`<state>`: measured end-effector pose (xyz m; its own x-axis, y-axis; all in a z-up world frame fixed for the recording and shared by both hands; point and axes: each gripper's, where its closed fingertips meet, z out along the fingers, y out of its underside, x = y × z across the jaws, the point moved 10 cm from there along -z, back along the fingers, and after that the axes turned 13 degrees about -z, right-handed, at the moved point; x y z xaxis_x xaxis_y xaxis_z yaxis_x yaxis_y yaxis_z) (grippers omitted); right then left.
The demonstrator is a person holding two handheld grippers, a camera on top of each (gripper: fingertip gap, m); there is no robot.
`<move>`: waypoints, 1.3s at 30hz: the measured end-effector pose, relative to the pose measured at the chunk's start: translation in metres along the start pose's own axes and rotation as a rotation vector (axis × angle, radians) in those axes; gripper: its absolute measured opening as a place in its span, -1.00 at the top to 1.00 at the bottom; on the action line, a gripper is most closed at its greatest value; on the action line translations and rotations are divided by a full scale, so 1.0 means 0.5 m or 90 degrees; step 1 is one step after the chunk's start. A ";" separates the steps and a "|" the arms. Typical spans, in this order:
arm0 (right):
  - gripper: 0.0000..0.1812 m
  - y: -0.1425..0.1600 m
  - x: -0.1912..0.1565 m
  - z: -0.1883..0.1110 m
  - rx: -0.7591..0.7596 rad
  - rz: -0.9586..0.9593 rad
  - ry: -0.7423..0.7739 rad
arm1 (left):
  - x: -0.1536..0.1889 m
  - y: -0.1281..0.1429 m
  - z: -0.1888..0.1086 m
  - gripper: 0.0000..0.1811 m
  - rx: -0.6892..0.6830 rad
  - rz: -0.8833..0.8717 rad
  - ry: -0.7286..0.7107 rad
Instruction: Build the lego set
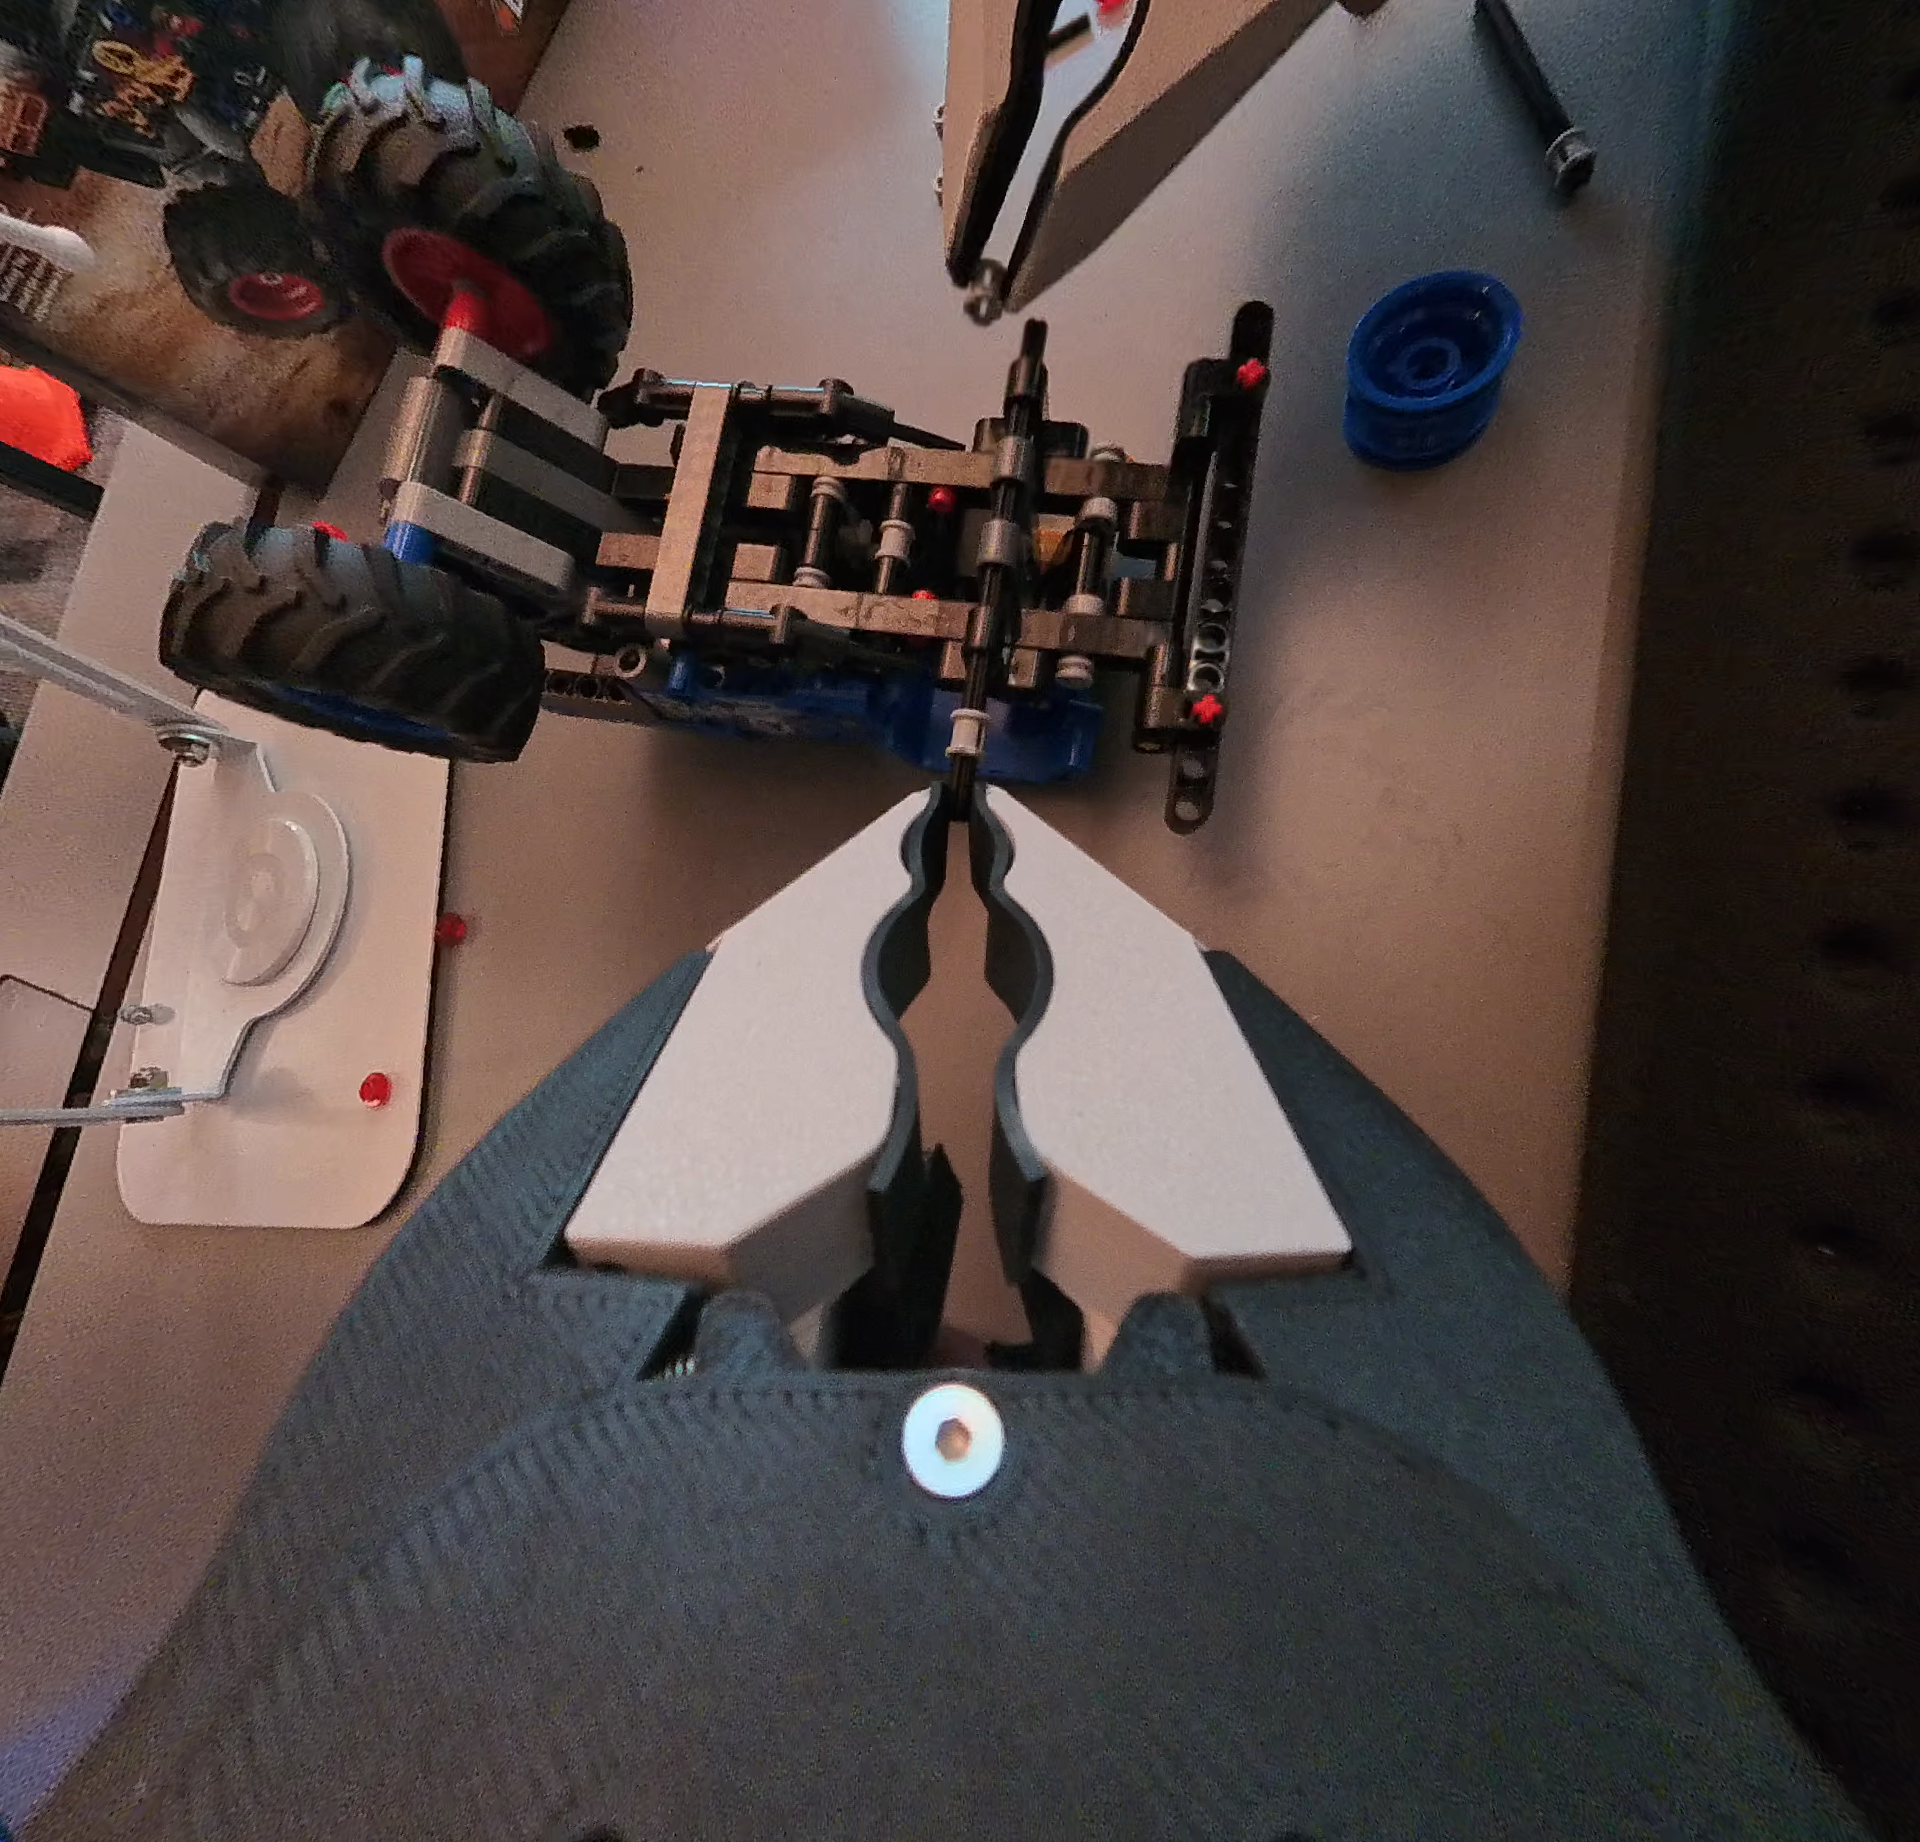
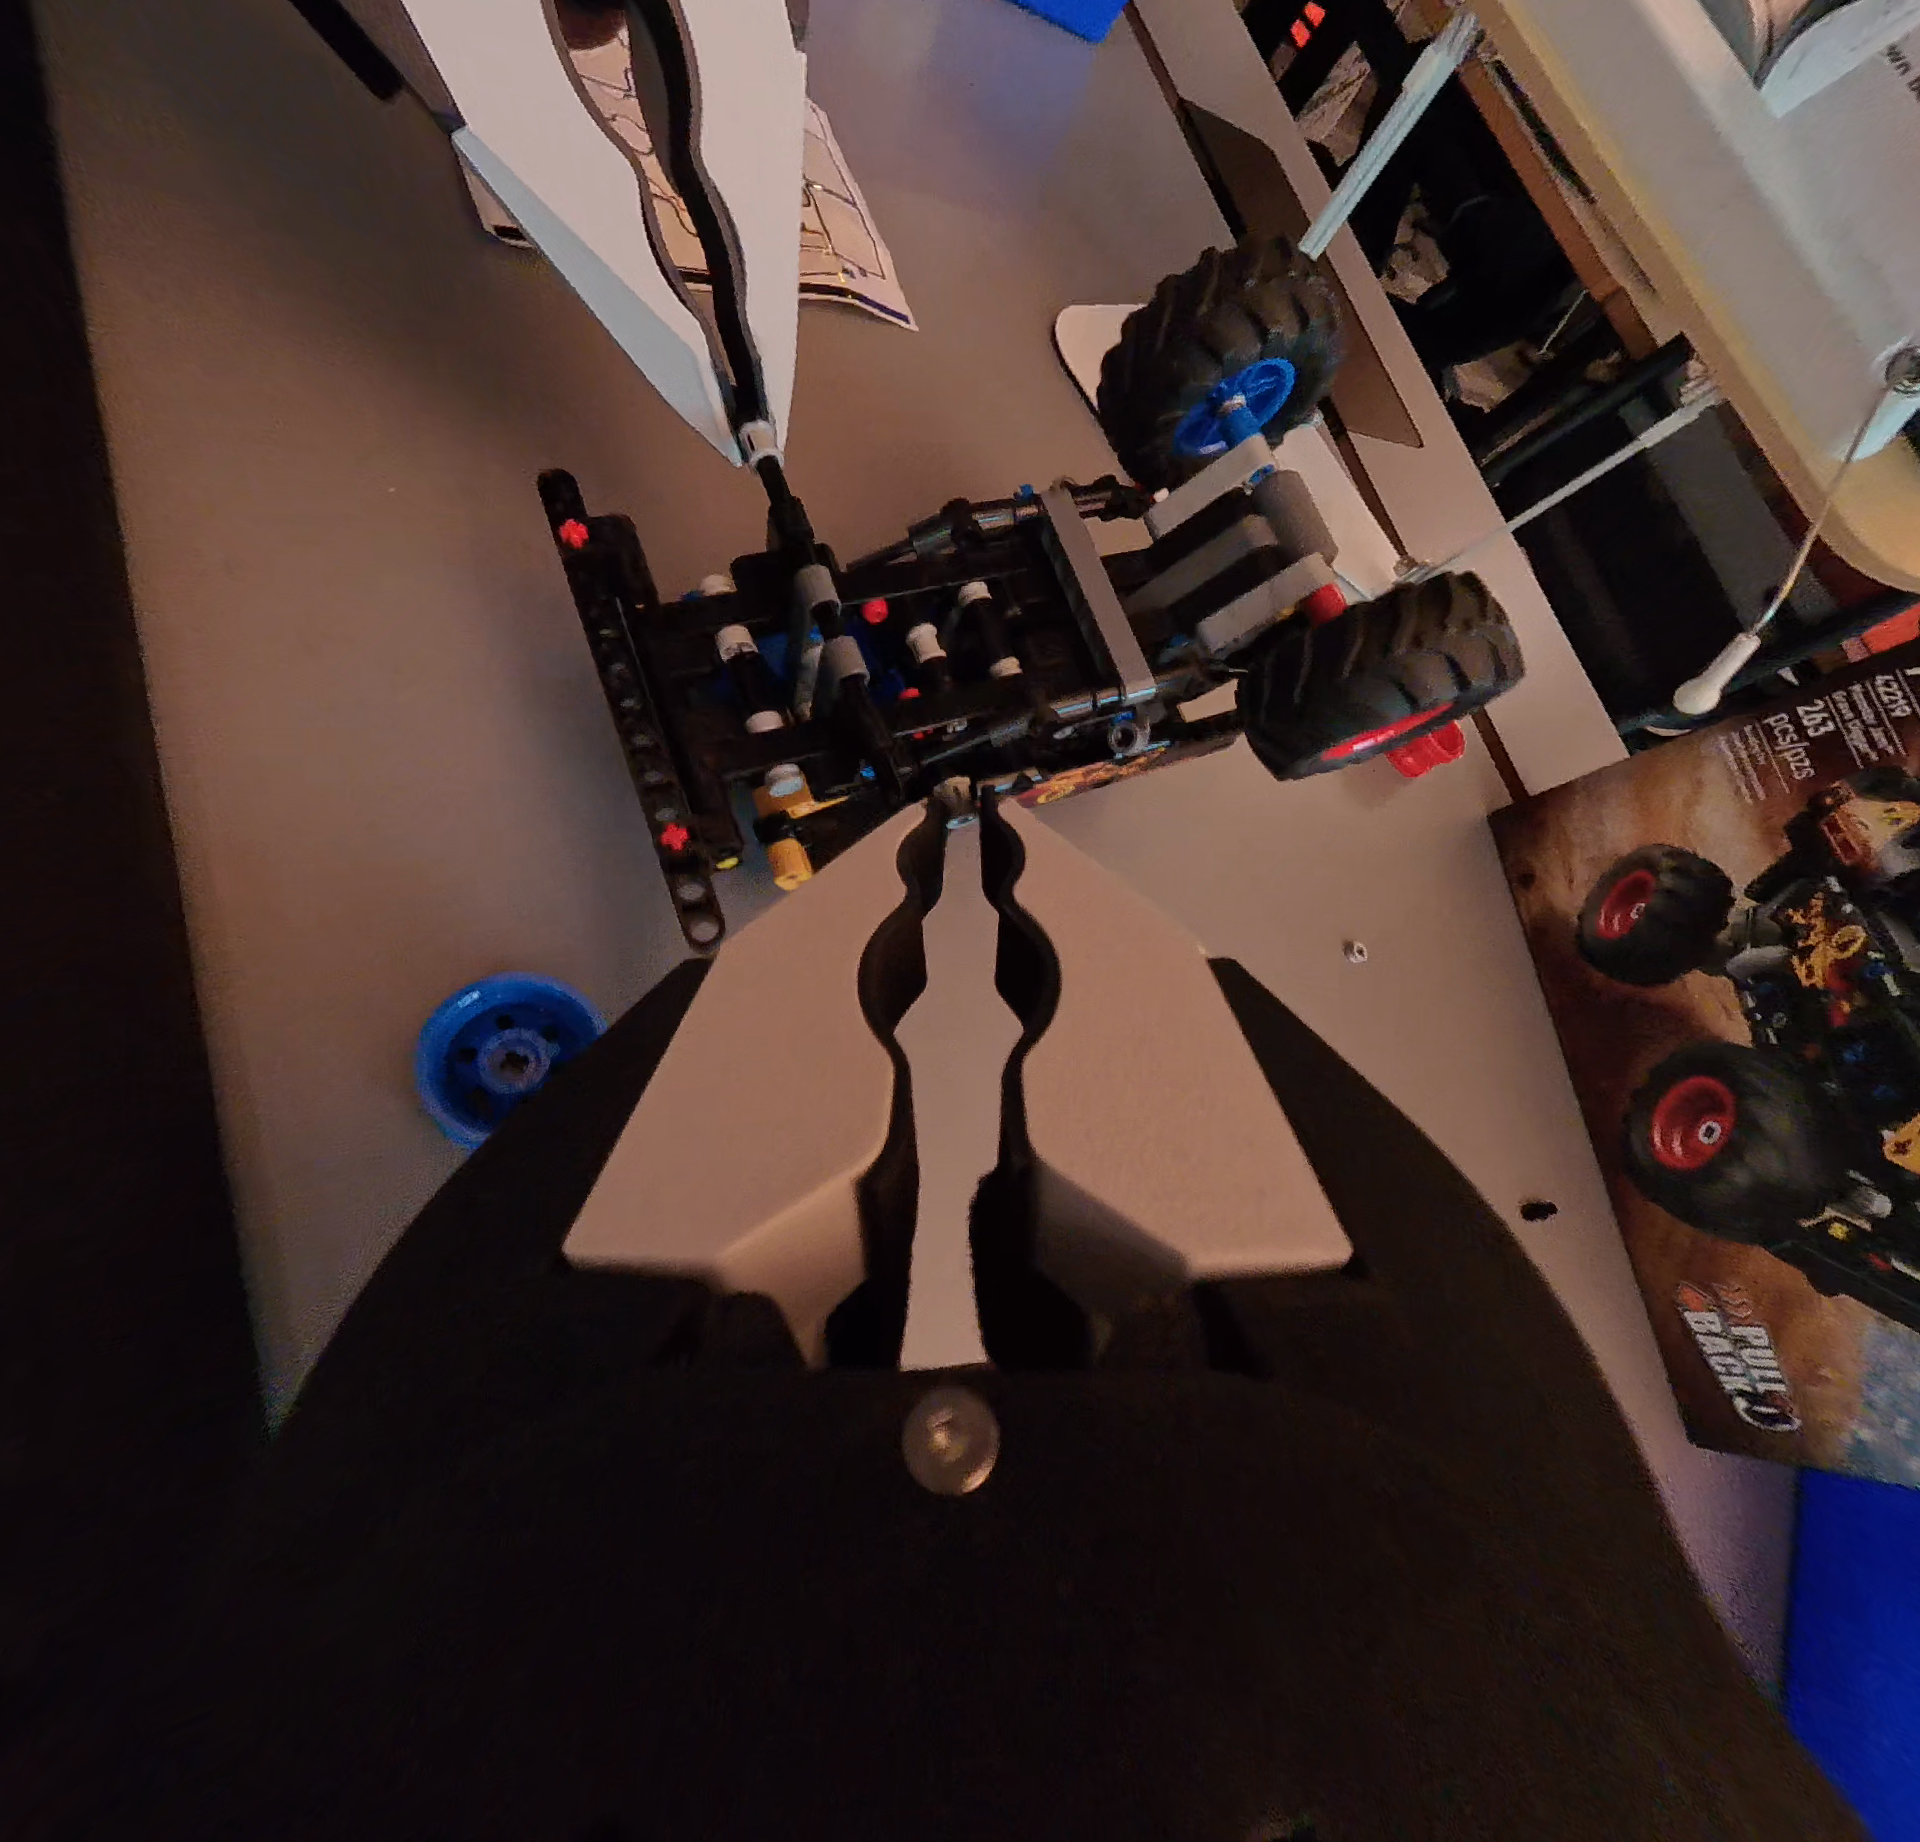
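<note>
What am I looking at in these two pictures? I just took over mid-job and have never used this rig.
No robot arm here: a person holds one two-finger gripper in each hand, with a camera on each looking along its fingers. The left wrist view shows the left gripper pinching the near end of a black axle that runs through the half-built truck chassis. The right gripper comes in from the far side, holding a small grey bush at the axle's other end. On the grey table: a loose blue wheel hub, a loose black axle, and the set's box. Two tyres are already mounted.
</note>
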<state>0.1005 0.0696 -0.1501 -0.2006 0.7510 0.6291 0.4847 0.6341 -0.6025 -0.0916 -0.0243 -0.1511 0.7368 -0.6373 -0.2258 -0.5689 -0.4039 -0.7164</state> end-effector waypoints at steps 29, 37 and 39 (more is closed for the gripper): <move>0.96 0.024 0.052 0.004 0.033 0.171 -0.215 | 0.009 -0.008 0.003 0.97 0.005 0.051 -0.046; 0.96 0.014 0.066 0.016 -0.002 0.200 -0.279 | 0.014 -0.007 0.004 0.97 0.002 0.068 -0.056; 0.96 0.013 0.069 0.019 -0.014 0.200 -0.293 | 0.016 -0.007 0.004 0.97 0.001 0.074 -0.059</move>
<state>0.0889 0.1014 -0.1372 -0.3924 0.9093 0.1386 0.5981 0.3667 -0.7126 -0.0828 -0.0266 -0.1515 0.6967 -0.6160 -0.3676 -0.6519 -0.3297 -0.6829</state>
